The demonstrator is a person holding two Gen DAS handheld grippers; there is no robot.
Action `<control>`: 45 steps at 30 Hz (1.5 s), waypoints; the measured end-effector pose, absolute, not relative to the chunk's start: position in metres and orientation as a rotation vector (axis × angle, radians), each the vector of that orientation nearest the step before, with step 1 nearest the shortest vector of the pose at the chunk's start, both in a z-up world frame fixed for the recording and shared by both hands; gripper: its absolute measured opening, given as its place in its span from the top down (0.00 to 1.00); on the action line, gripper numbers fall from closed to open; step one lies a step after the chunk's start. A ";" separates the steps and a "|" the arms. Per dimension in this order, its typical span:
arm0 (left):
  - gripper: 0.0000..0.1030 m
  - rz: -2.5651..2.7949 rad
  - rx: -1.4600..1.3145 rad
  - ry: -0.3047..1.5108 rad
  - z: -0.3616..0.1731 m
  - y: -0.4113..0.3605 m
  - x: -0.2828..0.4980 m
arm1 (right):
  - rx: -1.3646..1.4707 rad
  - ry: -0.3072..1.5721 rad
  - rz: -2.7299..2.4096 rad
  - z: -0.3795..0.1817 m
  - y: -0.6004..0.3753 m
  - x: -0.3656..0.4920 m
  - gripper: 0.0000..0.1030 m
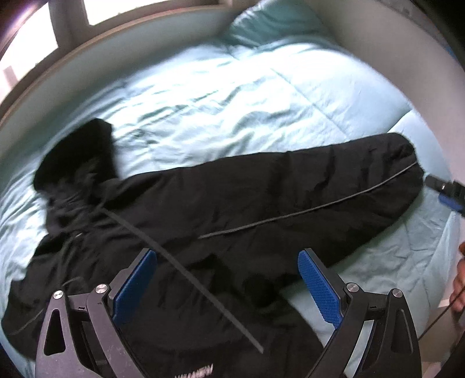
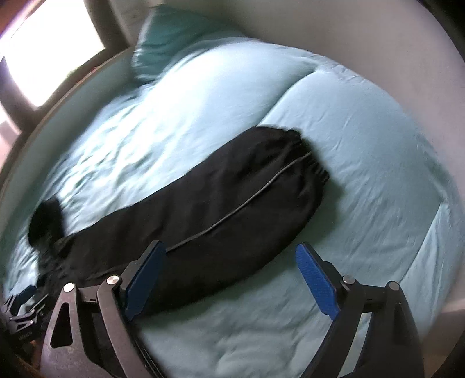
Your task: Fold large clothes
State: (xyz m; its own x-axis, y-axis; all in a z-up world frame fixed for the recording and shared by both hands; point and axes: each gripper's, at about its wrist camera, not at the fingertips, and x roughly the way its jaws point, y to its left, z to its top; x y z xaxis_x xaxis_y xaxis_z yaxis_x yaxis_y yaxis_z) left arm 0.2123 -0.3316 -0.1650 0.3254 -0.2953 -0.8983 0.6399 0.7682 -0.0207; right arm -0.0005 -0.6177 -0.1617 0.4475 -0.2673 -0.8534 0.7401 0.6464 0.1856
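Observation:
A large black hooded jacket [image 1: 232, 203] lies spread across the light blue bed, hood [image 1: 78, 157] at the left, hem end at the right. A thin grey piping line runs along it. My left gripper [image 1: 226, 261] is open and empty, hovering above the jacket's near part. My right gripper [image 2: 231, 256] is open and empty, above the jacket's near edge close to its hem half [image 2: 218, 197]. The right gripper's tip shows at the right edge of the left wrist view [image 1: 444, 189]. The left gripper shows at the lower left of the right wrist view [image 2: 20, 308].
The bed's light blue quilt [image 1: 218, 96] is wrinkled. A teal pillow [image 1: 270, 20] lies at the head by the wall. Windows [image 1: 32, 40] run along the far left side. A pale wall [image 2: 348, 35] borders the bed on the right.

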 end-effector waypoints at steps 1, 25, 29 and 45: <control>0.05 -0.639 0.369 1.084 -0.172 -0.337 0.217 | 0.592 0.907 -0.689 -0.169 -0.631 0.003 0.10; 0.07 -0.696 0.372 1.147 -0.275 -0.421 0.252 | 0.580 0.791 -0.571 -0.173 -0.691 0.014 0.72; 0.07 -0.673 0.406 1.200 -0.291 -0.424 0.251 | 0.498 0.815 -0.625 -0.172 -0.686 0.021 0.72; 0.11 -0.589 0.233 1.142 -0.192 -0.251 0.258 | 0.552 0.880 -0.393 -0.149 -0.598 0.070 0.74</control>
State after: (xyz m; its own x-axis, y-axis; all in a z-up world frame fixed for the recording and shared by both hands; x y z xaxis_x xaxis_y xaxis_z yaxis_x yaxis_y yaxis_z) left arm 0.2578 -0.2507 -0.1916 0.2849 -0.3203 -0.9034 0.5507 0.8262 -0.1192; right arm 0.0702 -0.5984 -0.1486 0.5815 -0.0981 -0.8076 0.5360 0.7930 0.2896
